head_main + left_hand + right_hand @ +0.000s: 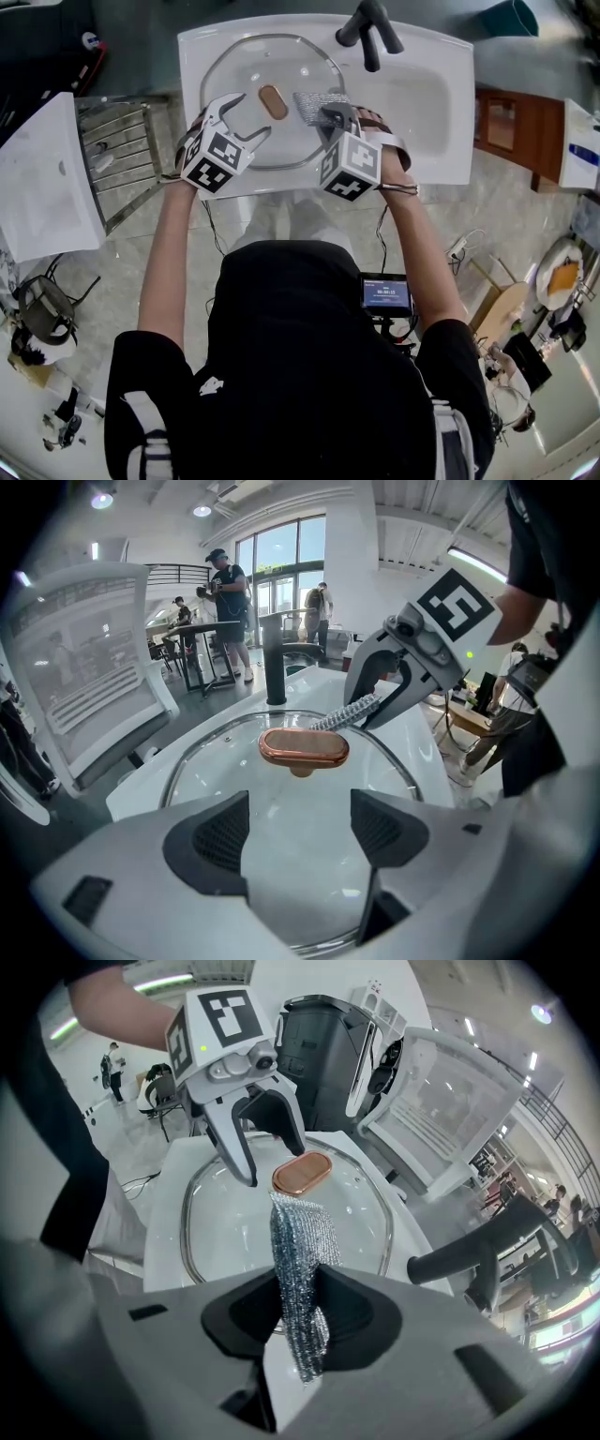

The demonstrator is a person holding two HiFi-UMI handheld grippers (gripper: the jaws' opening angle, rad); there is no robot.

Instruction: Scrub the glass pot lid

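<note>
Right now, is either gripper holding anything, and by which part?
Right gripper is shut on the silver mesh scrubber, pinched near one end; the rest points toward the knob. Left gripper is open over the glass lid, holding nothing.

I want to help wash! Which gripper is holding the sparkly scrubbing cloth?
The right gripper: its jaws are shut on the silver mesh cloth. The left gripper is open over the glass lid, holding nothing.

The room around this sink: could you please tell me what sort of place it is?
Probably an open lab or showroom hall, not a home kitchen: a freestanding basin, people at high tables, tall windows.
</note>
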